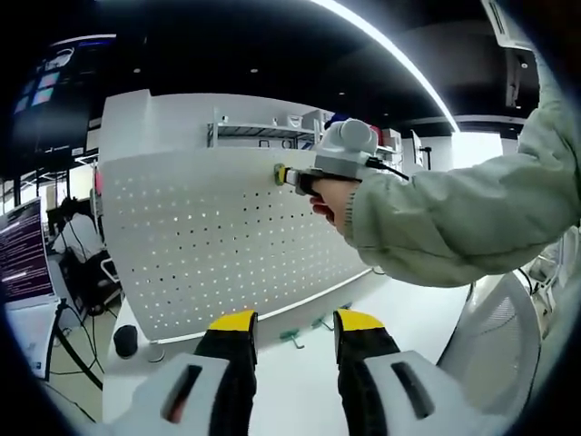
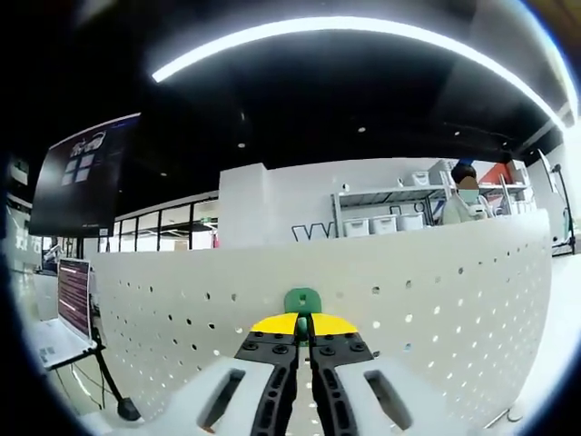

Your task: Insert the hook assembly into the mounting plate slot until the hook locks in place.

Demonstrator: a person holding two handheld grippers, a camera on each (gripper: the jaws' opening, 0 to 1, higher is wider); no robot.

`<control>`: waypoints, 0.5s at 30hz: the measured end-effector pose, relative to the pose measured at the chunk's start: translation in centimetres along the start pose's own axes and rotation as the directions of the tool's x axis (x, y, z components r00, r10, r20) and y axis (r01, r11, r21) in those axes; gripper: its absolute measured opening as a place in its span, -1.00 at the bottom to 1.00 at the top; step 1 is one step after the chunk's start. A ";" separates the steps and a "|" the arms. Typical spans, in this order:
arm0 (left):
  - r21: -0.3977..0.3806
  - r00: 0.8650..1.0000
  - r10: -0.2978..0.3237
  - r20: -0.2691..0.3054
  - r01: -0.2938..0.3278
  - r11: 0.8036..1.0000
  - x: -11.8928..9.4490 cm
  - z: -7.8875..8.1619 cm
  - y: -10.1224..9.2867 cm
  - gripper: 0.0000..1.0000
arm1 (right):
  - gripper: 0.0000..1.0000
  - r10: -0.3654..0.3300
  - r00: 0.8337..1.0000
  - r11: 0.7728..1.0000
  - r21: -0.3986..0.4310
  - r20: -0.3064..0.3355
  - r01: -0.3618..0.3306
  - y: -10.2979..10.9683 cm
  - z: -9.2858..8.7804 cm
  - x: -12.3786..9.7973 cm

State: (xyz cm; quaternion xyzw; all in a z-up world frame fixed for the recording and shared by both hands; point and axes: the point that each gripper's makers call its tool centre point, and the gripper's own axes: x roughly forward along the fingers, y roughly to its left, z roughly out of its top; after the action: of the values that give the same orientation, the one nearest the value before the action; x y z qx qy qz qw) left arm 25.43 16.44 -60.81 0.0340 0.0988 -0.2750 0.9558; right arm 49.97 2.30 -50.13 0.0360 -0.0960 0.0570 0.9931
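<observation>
Green hook held against the white pegboard

The right gripper (image 2: 304,329) clamps a small green hook (image 2: 302,301), touching the pegboard (image 2: 436,291). The left gripper (image 1: 295,320) hangs released; more green hooks (image 1: 292,339) lie on the table (image 1: 408,318) at 12 o'clock beyond it.

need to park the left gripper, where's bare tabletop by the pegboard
Bare white tabletop lies ahead of the left gripper, short of the pegboard. Crowded spots: green hooks along the board's foot, a dark round object at its left end, and the right gripper up top.
</observation>
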 end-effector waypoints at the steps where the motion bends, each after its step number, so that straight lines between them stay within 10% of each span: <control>1: 0.000 1.000 0.000 0.000 0.000 1.000 0.0 0.0 0.0 -0.30 | -0.98 0.000 1.000 1.000 -0.004 -0.006 0.000 0.0 0.0 0.0; 15: -0.003 1.000 -0.005 0.009 0.005 1.000 0.0 0.2 -0.2 -0.30 | -0.95 0.020 0.999 1.000 -0.015 -0.036 -0.020 0.0 0.0 0.1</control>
State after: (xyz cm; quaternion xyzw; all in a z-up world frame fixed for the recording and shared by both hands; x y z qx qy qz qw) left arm 25.35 16.30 -60.66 0.0313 0.0952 -0.2773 0.9555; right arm 50.12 2.31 -50.13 0.0265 -0.0787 0.0668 0.9943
